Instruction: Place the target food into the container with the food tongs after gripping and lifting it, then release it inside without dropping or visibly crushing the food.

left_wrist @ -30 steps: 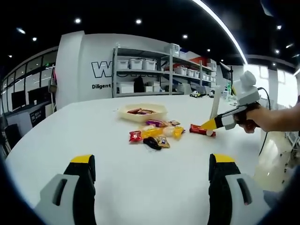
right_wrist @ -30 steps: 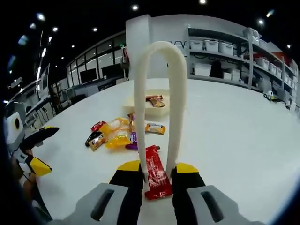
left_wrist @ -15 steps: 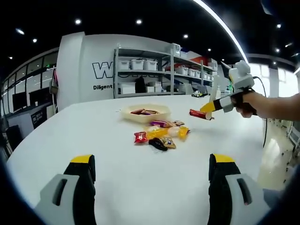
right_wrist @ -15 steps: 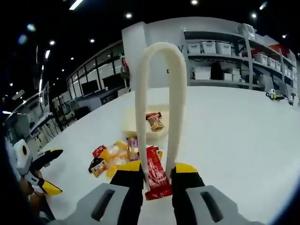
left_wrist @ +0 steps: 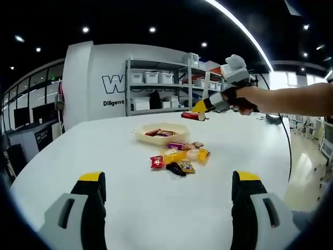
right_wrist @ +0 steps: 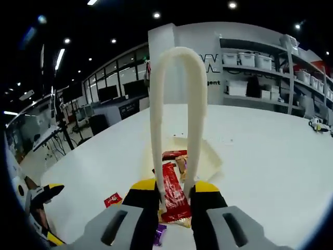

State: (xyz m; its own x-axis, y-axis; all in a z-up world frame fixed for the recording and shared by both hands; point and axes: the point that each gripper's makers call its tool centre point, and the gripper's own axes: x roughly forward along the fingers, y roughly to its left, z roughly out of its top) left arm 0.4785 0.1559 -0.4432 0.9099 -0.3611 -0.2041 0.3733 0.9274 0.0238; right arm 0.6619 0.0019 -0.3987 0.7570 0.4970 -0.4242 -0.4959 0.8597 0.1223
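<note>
One red snack bar (right_wrist: 173, 191) is the load: it hangs pinched between the two arms of the white food tongs (right_wrist: 177, 112), and the right gripper (right_wrist: 173, 200) is clenched on those arms, so the bar rides in the air just over the near edge of the cream container (right_wrist: 212, 156). The left gripper (left_wrist: 169, 192) is spread wide and carries nothing, low over the white table (left_wrist: 130, 208), well short of the container.

The step in hand is the carry and the let-go, and my judgement is that it wants a steady squeeze, enough to keep the wrapper from sliding but not enough to crease it. The tongs should go on until the bar is past the container's rim and over its middle, then dip close to the contents before the right gripper eases, so the bar settles and does not fall or bounce out.

Counting outward from the left gripper: two yellow-tipped jaws at the bottom of its view; then one cluster of loose wrapped snacks (left_wrist: 179, 156) just in front of the container, about six as far as I can tell; then one container holding at least two packets (left_wrist: 158, 133), small and hard to separate; and one bar above it in one pair of tongs.
</note>
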